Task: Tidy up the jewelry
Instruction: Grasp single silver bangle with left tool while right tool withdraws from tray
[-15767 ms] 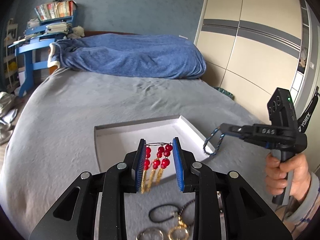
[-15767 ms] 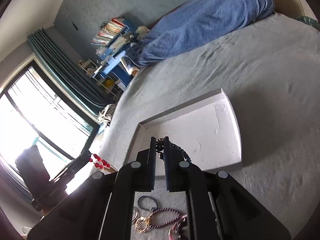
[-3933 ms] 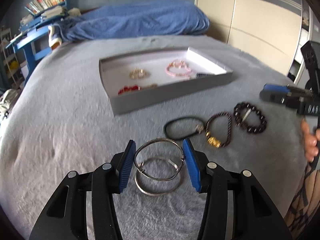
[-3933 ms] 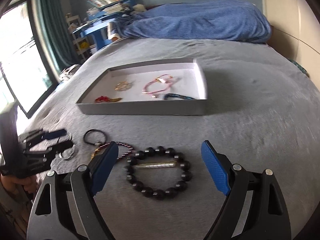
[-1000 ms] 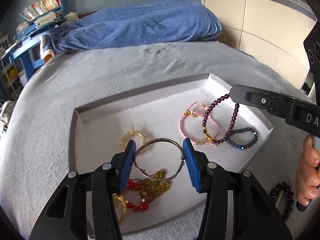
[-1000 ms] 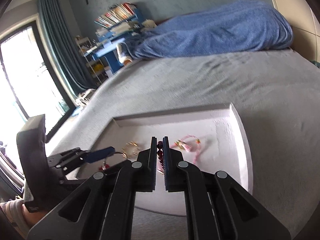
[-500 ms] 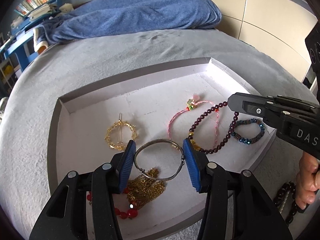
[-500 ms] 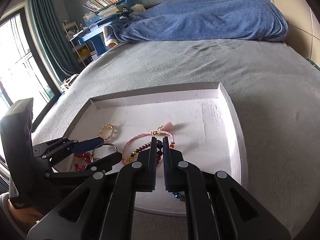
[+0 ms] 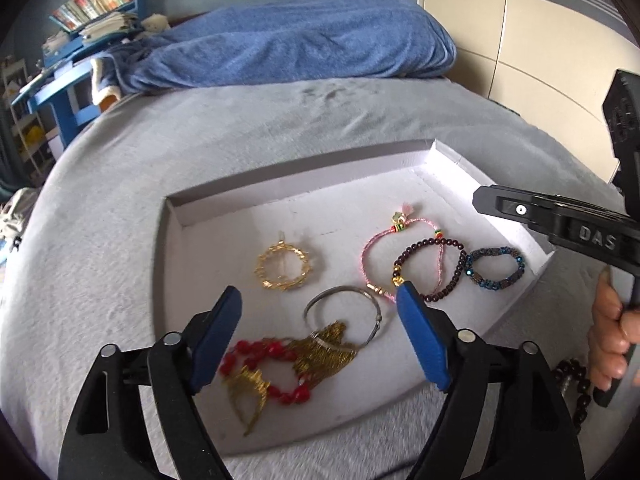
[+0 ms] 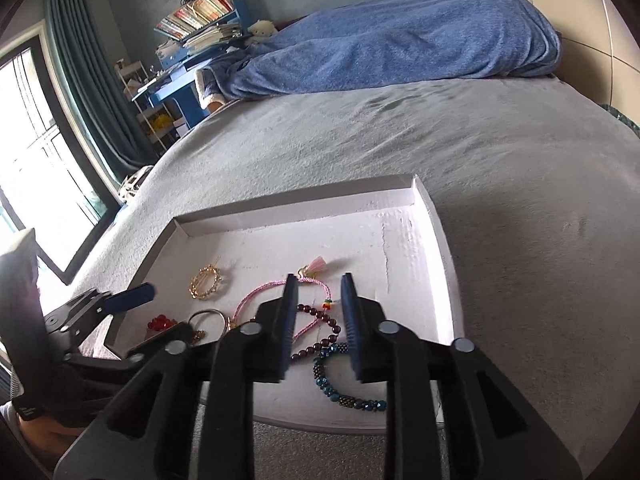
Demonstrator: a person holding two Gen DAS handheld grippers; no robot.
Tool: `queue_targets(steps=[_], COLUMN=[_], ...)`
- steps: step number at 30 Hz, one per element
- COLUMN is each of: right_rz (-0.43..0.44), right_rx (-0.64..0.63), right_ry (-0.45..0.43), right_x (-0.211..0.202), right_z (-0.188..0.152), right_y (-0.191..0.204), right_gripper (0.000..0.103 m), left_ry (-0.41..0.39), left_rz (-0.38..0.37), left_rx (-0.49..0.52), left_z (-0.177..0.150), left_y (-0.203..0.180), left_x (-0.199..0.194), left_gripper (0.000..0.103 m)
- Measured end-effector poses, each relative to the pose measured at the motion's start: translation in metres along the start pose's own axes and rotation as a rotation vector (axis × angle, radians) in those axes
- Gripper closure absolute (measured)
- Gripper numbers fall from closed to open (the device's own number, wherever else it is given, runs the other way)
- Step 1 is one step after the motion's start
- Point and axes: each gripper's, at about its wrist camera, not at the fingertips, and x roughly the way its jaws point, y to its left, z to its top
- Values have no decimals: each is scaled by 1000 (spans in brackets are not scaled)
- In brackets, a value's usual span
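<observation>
A white tray (image 9: 300, 172) lies on the grey bed. My left gripper (image 9: 316, 292) hangs over its near side with its jaws opening wide. Between and below them a silver bangle (image 9: 342, 316) lies loose, partly on the red-and-gold earrings (image 9: 276, 364). My right gripper (image 10: 318, 280) is over the tray's right part, its jaws opening too. The dark purple bead bracelet (image 10: 320, 336) rests on the tray floor under them, touching neither pad and crossing a pink cord bracelet (image 9: 372, 248). A blue bead bracelet (image 9: 496, 268) and a gold ring piece (image 9: 284, 266) also lie inside.
A black bead bracelet (image 9: 576, 384) lies on the bed right of the tray, by the person's hand (image 9: 608, 328). A blue blanket (image 9: 288, 52) is heaped at the far end. Wardrobe doors (image 9: 520, 40) stand right, a blue desk (image 9: 72, 80) and a window (image 10: 32, 160) left.
Both grippers' jaws have spread apart. The silver bangle dropped from the left jaws onto the earrings. The purple bracelet left the right jaws and now lies in the tray.
</observation>
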Motion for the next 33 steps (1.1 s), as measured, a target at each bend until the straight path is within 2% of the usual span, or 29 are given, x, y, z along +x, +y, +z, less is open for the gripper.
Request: queue_targets(steps=[7, 10, 18, 26, 33], right_rz=[-7, -8, -14, -26, -56], right_rx=[-7, -10, -60, -57, -30], right_ry=[-29, -32, -41, -38, -34], right_x=[-12, -18, -41, -64, -91], right_z=[-1, -3, -18, -38, -61], right_y=[2, 3, 15, 18, 8], right_gripper=[57, 55, 40, 29, 27], left_ry=[-38, -35, -2, 13, -22], left_rz=[37, 51, 80, 90, 89], left_rx=[-36, -45, -94, -129, -156], left_z=[-17, -30, -72, -114, -127], left_y=[17, 24, 42, 49, 51], left_x=[-39, -53, -78, -97, -109], left_gripper=[15, 15, 15, 15, 15])
